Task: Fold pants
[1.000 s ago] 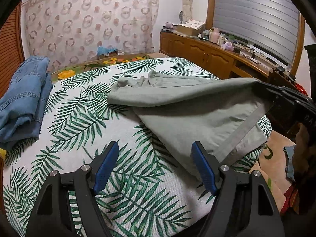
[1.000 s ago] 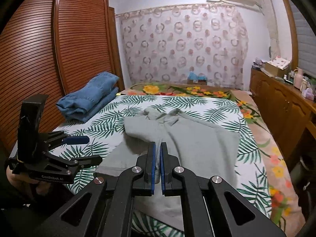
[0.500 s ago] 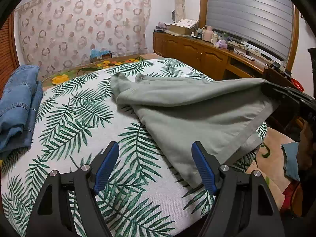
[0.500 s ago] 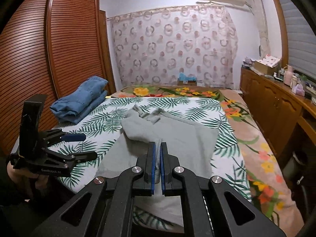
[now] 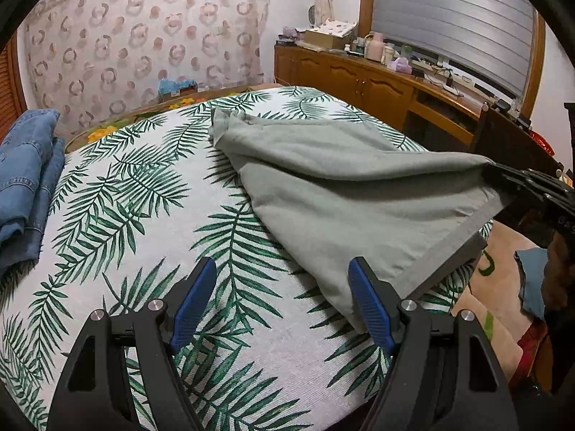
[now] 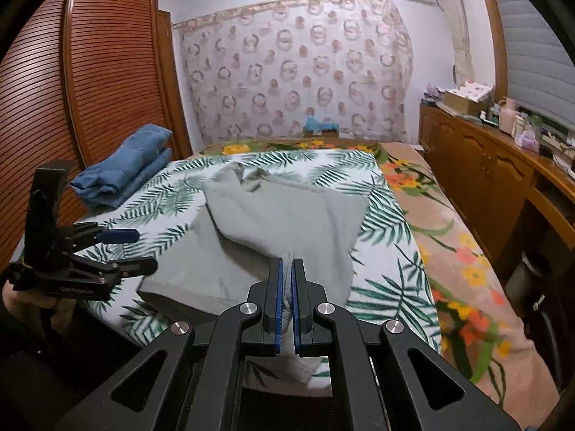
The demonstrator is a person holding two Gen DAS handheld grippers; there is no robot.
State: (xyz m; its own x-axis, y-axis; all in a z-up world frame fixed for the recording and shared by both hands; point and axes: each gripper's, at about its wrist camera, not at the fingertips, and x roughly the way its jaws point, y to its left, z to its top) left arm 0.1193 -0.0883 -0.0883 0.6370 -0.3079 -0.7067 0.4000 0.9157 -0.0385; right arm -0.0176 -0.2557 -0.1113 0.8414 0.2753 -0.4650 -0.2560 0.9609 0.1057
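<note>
right tool (image 6: 286,280) clamps the pants (image 6: 284,215) by a lifted edge ahead of it over the bed (image 6: 391,215), while left tool (image 5: 280,298) gapes empty beside the lower corner, which may sag and skew the fold unless caught.

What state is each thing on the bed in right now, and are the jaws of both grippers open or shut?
Grey pants: partly folded on the bed, one edge lifted.
Right gripper: jaws shut on the grey pants.
Left gripper: jaws open, holding nothing, beside the pants' near corner.
Blue jeans: folded, lying by the wardrobe side.
Leaf-print sheet: spread flat under the pants.
</note>
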